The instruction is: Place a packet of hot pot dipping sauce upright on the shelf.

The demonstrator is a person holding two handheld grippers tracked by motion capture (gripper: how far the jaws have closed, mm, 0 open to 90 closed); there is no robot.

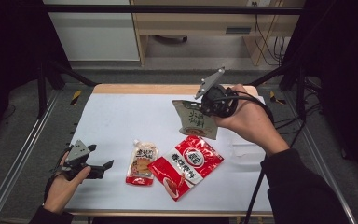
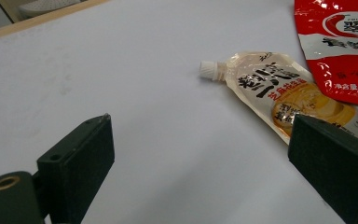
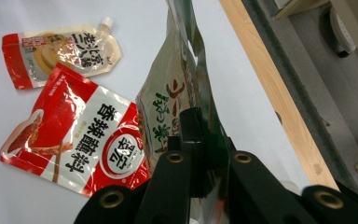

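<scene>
The grey-green pouch [image 1: 196, 119] is a flat, glossy sachet with dark lettering on a pale panel and a band of red along its lower edge; in the right gripper view its foil [image 3: 179, 93] catches the light and creases along the middle; it hangs in the air over the far right part of the white table [image 1: 121, 116], its lower edge just above the red sachet [image 1: 186, 165], which lies flat near the front edge; the right gripper [image 1: 213, 106] has its jaws pressed together on the pouch's side edge (the black fingers [image 3: 191, 128] clamp the foil between them), and the hand behind it is raised off the table; beside the red sachet lies a spouted sauce pouch [image 1: 141, 163], pale with a white screw cap [image 2: 210, 69] and a red bottom; the two sachets overlap at one edge; the left gripper [image 1: 98, 164] sits low at the near left of the table with its jaws spread wide and nothing between them, the spouted pouch lying just beyond the gap
</scene>
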